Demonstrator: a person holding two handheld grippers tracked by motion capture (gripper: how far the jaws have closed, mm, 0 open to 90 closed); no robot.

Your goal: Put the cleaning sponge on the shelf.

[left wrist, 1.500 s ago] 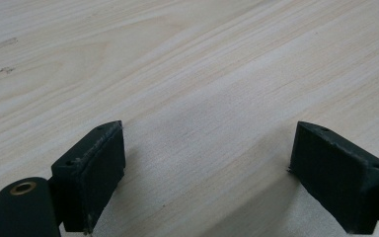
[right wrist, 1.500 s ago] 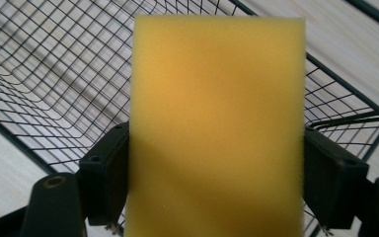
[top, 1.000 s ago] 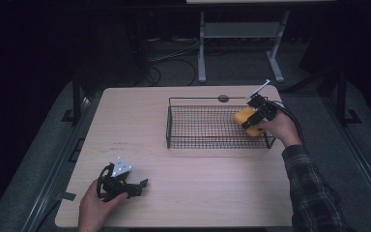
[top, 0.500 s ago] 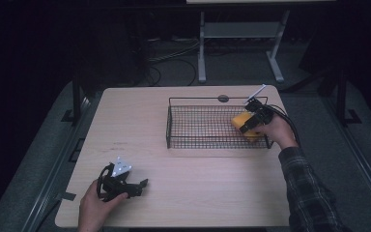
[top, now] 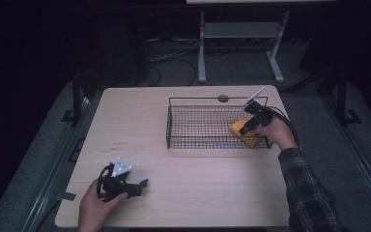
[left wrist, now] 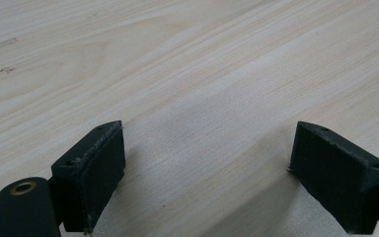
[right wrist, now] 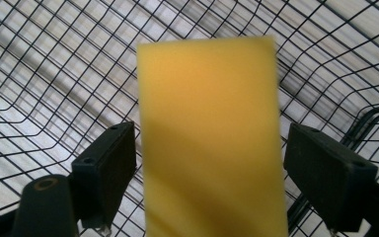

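Yellow sponge [right wrist: 209,133], black wire basket [top: 174,126], pale wood-grain table [top: 140,121], plaid sleeve [top: 309,193]

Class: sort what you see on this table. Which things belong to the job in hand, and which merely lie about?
In the job:
yellow sponge
wire basket
right hand-held gripper, jaws just opening, sponge between them

Lying about:
left hand-held gripper, open over bare table
dark round disc behind the basket
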